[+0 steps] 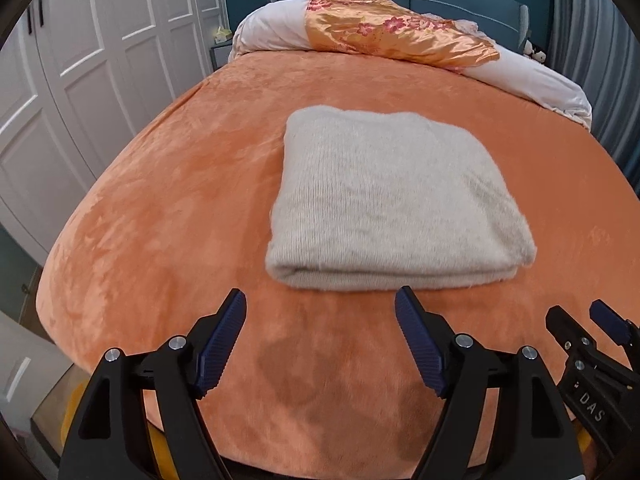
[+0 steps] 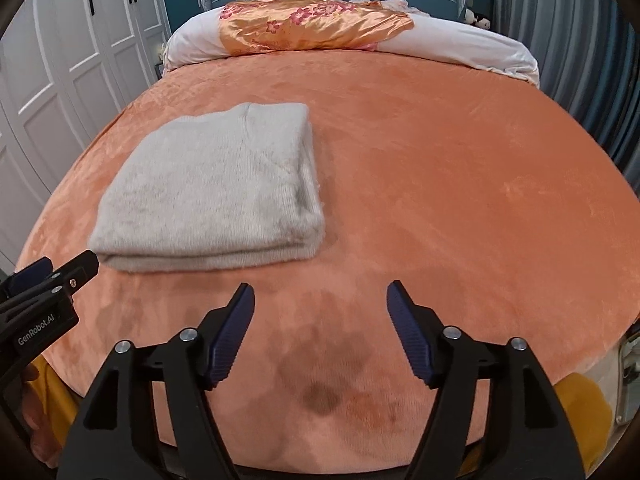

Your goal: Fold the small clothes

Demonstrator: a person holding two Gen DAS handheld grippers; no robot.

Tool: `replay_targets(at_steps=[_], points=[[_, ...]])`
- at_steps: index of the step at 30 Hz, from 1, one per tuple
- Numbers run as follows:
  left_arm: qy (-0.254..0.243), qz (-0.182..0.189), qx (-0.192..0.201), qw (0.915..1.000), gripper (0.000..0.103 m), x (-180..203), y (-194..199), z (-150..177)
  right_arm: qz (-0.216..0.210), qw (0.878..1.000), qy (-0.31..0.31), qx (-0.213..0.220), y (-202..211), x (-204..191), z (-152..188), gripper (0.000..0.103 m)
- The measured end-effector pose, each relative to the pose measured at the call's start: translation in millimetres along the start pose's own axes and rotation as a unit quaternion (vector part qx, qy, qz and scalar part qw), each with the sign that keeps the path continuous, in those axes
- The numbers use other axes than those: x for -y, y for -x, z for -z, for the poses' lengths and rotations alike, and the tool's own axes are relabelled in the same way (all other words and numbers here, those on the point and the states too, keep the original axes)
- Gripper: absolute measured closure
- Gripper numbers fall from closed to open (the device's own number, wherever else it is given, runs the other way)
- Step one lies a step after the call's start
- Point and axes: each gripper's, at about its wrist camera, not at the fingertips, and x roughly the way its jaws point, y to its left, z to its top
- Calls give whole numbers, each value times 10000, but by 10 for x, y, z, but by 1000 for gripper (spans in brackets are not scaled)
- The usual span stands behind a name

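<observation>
Fuzzy grey knit on the folded sweater (image 1: 396,200), soft and matt, fine ribs showing; under it an orange bed cover (image 1: 168,200), plush velvety pile, brushed patchy. Up top, a satin quilt (image 1: 396,36), glossy, flowered, wrapped in plain white matt cotton. Left gripper (image 1: 320,340) and right gripper (image 2: 320,332): matt black plastic, ridged blue rubbery pads (image 1: 222,344), shiny metal screw heads. White painted cupboard doors (image 1: 100,40), smooth
</observation>
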Motion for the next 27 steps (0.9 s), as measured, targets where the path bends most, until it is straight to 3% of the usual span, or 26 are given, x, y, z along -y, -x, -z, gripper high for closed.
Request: replay_targets(at_steps=[27], points=[[-21, -93, -336, 9994, 29, 51, -256, 524, 97, 9990, -101, -423, -185, -99, 527, 30]])
